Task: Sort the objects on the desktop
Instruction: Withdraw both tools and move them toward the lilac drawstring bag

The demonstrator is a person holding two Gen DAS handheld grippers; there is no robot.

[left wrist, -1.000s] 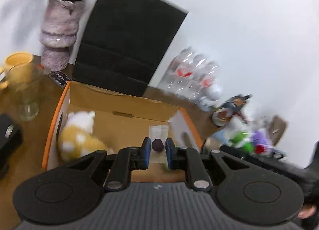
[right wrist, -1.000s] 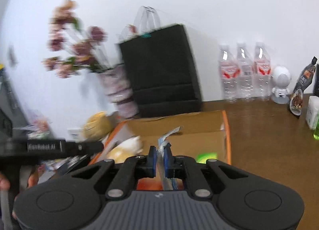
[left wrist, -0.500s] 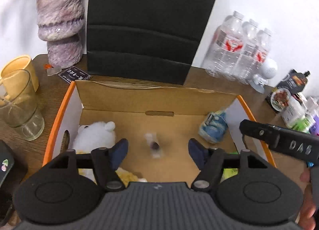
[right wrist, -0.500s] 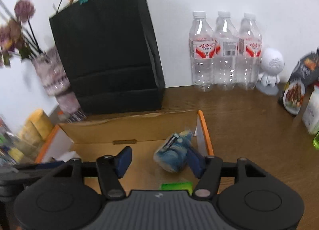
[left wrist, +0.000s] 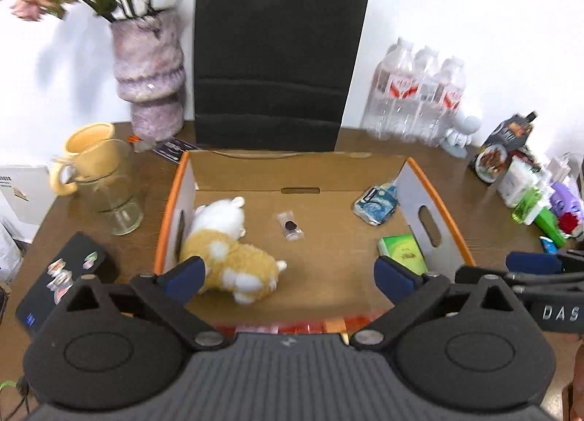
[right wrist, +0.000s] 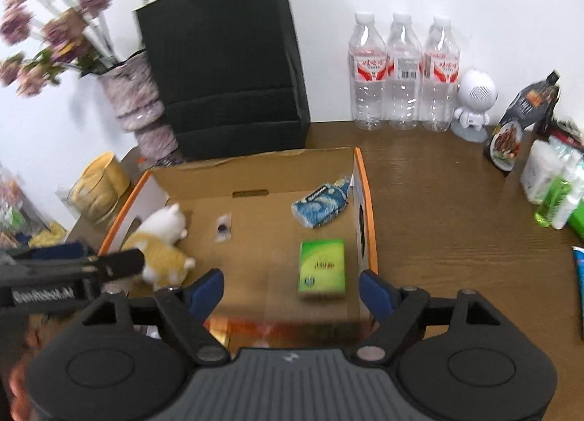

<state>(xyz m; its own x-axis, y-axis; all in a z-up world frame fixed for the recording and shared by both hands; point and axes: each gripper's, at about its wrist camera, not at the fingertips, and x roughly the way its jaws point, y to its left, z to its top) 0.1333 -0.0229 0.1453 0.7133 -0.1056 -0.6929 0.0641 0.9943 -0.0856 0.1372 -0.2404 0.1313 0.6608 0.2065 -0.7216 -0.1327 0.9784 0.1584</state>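
Both grippers [left wrist: 288,276] [right wrist: 291,289] agape above box [left wrist: 292,172]

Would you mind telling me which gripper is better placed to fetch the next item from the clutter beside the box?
Probably the right gripper: open, empty, nearest the green bottle.

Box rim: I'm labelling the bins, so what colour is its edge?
Orange, along the cardboard box rim; clearest in the right wrist view.
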